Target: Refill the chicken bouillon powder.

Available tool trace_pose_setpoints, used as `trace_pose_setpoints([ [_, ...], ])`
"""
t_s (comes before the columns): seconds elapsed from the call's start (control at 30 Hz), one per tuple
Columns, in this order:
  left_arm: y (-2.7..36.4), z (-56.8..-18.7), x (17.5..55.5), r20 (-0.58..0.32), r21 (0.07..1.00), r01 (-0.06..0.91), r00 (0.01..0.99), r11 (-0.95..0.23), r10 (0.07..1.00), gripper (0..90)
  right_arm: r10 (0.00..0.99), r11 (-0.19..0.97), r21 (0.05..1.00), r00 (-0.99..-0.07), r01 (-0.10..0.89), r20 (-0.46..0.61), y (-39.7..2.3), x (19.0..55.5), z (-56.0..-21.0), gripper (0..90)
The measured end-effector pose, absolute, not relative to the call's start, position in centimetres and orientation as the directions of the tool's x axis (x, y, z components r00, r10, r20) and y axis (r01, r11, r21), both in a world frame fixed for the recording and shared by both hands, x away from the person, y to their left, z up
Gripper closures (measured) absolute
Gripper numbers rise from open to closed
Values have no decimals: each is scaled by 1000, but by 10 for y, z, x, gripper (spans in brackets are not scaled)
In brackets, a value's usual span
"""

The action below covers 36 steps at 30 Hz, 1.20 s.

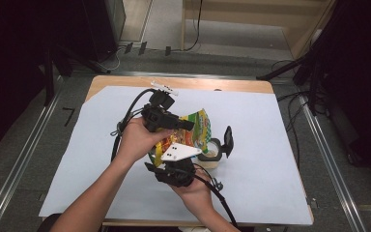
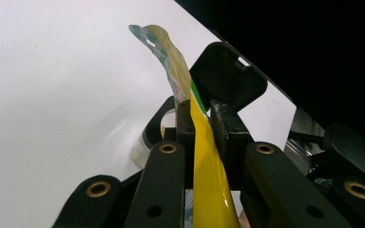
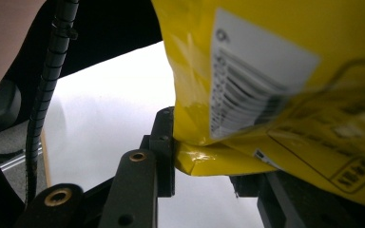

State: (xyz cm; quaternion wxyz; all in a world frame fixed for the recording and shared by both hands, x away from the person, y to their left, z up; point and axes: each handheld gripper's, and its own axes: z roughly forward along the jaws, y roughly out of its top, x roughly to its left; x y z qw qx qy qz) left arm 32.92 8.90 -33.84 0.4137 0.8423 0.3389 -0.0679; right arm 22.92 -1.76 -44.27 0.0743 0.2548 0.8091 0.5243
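Left gripper [image 1: 186,124] clamped, right gripper [image 1: 171,153] gripping

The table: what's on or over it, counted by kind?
Snack bags: 1, yellow bag, pinched by both grippers
Containers: 1, clear tub with its black lid flipped up
Grippers: 2, left gripper and right gripper
Paper sheets: 1, white sheet covering the table
Total: 5

A yellow snack bag [image 1: 193,133], printed in green and red with a barcode label on its back, is held raised above the tabletop, pinched flat at two edges and crumpled between.
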Motion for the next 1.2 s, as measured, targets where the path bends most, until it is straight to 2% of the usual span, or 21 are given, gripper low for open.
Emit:
trace_pose_setpoints([
  [1.2, 91, -337, 330, -398, 642, 633, 758, -433, 517, 825, 476, 326, 887, -867, 327, 144, -16, 227, -440, 683],
])
